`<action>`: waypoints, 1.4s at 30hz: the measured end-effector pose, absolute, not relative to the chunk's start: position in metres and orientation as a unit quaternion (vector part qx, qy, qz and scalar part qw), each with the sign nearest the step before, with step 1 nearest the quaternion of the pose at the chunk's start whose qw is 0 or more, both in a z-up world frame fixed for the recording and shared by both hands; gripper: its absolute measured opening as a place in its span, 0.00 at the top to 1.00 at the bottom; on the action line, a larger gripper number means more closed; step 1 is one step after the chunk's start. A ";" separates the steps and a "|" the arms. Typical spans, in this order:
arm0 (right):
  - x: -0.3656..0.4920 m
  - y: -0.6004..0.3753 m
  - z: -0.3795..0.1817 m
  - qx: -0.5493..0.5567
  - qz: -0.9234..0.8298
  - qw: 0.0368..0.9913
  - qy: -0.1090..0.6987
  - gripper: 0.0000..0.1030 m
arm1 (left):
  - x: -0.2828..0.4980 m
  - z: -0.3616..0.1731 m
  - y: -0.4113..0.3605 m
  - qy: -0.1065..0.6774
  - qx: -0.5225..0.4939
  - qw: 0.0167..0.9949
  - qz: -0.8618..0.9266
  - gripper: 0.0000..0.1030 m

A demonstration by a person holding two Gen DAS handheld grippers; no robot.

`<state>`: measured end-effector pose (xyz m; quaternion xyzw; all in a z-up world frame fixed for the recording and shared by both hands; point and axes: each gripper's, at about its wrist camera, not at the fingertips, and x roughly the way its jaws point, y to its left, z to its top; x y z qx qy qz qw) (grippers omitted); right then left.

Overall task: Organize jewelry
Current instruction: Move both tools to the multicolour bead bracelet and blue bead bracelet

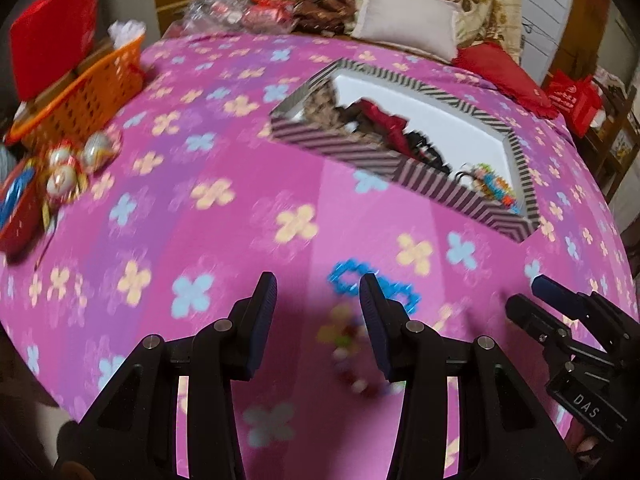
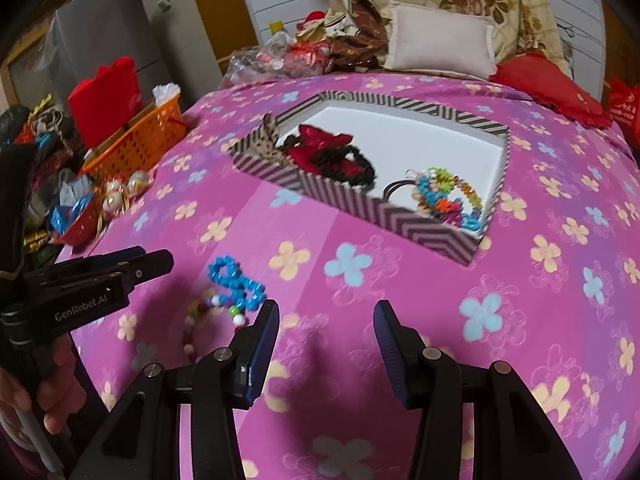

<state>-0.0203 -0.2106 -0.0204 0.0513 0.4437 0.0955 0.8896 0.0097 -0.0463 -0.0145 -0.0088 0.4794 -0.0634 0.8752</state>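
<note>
A striped box [image 1: 424,182] [image 2: 352,200] lies on the pink flowered bedspread and holds a red and black hair piece [image 2: 332,152] and colourful bead jewelry [image 2: 448,196]. A blue bead bracelet [image 1: 348,276] [image 2: 236,280] and a multicoloured bead string [image 1: 352,352] [image 2: 208,312] lie on the spread in front of the box. My left gripper [image 1: 318,292] is open just above them, its jaws on either side. My right gripper [image 2: 326,320] is open and empty, to the right of the beads. Each gripper shows at the edge of the other's view: the right one [image 1: 524,296] and the left one [image 2: 156,258].
An orange basket [image 1: 92,92] [image 2: 148,136] with a red bag stands at the left. Shiny ornament balls [image 1: 76,164] [image 2: 124,188] and wrappers lie beside it. Pillows [image 1: 408,20] [image 2: 440,40] and piled clothes fill the back of the bed.
</note>
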 end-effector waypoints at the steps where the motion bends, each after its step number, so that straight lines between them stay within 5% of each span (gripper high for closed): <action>1: -0.021 -0.209 -0.022 0.049 0.097 0.889 0.445 0.54 | 0.008 -0.017 -0.042 0.483 -0.012 0.874 -0.060 0.59; 27: -0.005 -0.192 -0.039 0.038 0.118 0.877 0.465 0.54 | -0.004 -0.063 -0.058 0.522 0.032 0.851 -0.049 0.50; 42: 0.029 -0.137 -0.050 -0.020 0.178 0.865 0.468 0.55 | -0.012 -0.064 0.000 0.538 0.020 0.842 -0.020 0.49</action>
